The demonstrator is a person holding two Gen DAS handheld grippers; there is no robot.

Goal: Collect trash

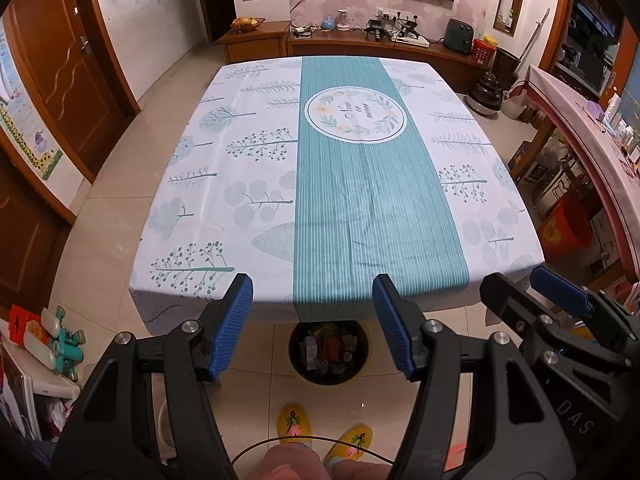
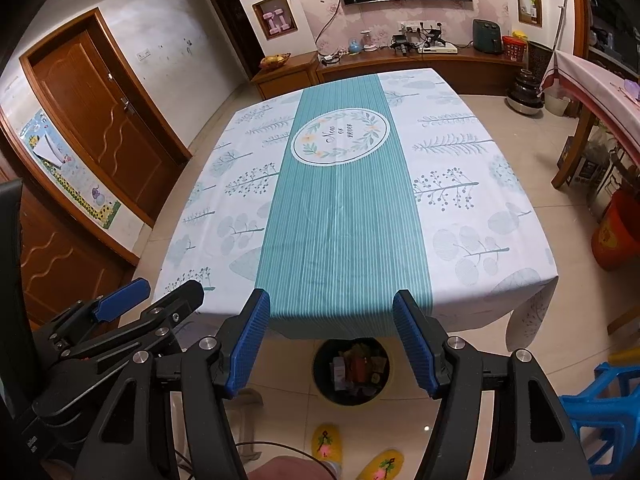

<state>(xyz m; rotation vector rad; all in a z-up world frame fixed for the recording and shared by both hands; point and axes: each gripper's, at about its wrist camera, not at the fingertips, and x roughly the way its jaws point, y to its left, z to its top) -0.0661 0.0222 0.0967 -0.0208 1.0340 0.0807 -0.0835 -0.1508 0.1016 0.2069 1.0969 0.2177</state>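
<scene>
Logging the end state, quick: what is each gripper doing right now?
Left gripper: open, holding nothing.
Right gripper: open, holding nothing.

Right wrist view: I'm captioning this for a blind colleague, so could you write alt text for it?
The open right claw hangs empty above a round trash bin full of wrappers, on the floor at the near edge of a table with a teal-striped leafy cloth. The left claw shows at lower left, yellow slippers below.

Both claws look the same: the left claw (image 1: 313, 326) and right claw (image 2: 331, 342) have chunky black plastic frames, ribbed blue rubber pads (image 1: 232, 326), shiny silver screws (image 1: 191, 326). White "DAS" lettering (image 1: 575, 416) on one. Yellow embroidered slippers (image 1: 294, 420).
</scene>
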